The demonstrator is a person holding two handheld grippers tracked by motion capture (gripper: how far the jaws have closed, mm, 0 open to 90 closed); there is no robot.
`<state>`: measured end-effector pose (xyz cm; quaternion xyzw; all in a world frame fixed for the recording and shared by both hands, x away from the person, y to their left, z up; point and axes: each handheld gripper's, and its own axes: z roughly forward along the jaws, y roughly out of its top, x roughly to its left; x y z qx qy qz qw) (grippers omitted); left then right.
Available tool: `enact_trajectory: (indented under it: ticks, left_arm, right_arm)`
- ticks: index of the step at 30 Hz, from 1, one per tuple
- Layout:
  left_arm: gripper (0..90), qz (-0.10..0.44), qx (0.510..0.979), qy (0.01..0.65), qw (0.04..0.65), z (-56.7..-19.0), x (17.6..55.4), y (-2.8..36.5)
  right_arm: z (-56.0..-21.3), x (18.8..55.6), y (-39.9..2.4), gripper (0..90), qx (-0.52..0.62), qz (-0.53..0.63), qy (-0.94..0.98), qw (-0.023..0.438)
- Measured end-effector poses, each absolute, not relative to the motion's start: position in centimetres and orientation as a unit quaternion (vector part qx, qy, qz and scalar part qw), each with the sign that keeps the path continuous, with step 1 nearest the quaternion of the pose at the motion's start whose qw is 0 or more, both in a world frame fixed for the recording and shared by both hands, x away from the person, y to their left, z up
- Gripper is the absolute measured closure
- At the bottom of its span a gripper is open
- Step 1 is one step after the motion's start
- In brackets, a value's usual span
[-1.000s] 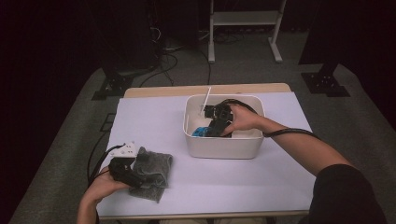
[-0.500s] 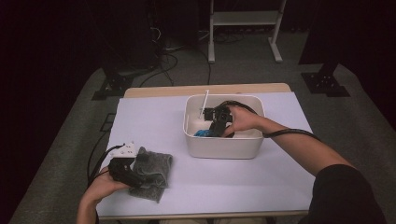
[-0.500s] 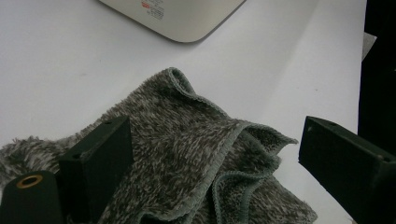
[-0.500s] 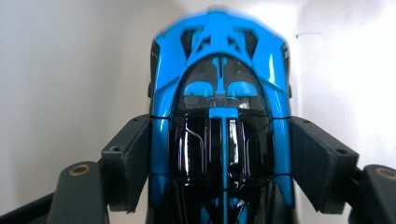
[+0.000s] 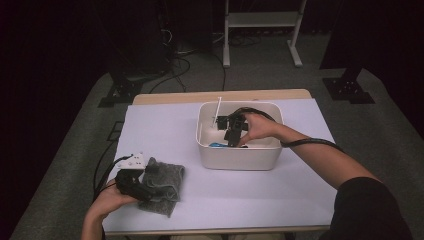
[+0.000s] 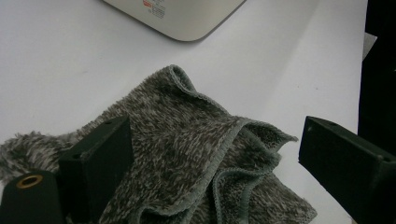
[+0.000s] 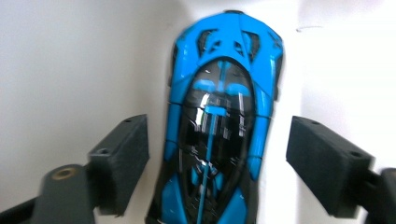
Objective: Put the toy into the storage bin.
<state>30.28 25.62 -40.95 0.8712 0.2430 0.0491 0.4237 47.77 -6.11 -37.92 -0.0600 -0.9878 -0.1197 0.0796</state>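
Right gripper (image 7: 217, 158) inside the white bin (image 5: 239, 156), jaws just opening wide either side of the blue toy car (image 7: 223, 112), clear of it. Left gripper (image 6: 215, 158) well apart from bin, open over the grey towel (image 6: 187, 154), gripping nothing.

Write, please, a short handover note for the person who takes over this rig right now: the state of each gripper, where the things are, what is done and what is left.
Right gripper: jaws have just been opening, down inside the white bin. They straddle the blue toy car without pressing it.
Left gripper: open, jaws resting over the grey towel at the table's near left corner. The towel is crumpled and not gripped.
Done: the car lies on the bin floor.
Left: probably lift the right gripper out of the bin; the towel may come next.
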Motion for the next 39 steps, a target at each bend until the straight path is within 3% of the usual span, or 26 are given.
enact_trajectory:
  ticks: [19, 39]
  left_arm:
    - [8.3, 0.051, 0.870, 0.243, 0.427, -40.8, 30.1, 25.4]
    - [6.6, 0.064, 0.867, 0.240, 0.432, -40.1, 29.5, 25.3]
  right_arm:
    - [-32.2, 47.6, -10.2, 27.4, -0.105, -0.222, -0.966, 0.074]
    - [-27.4, 44.9, -14.4, 28.5, -0.125, -0.260, -0.957, 0.038]
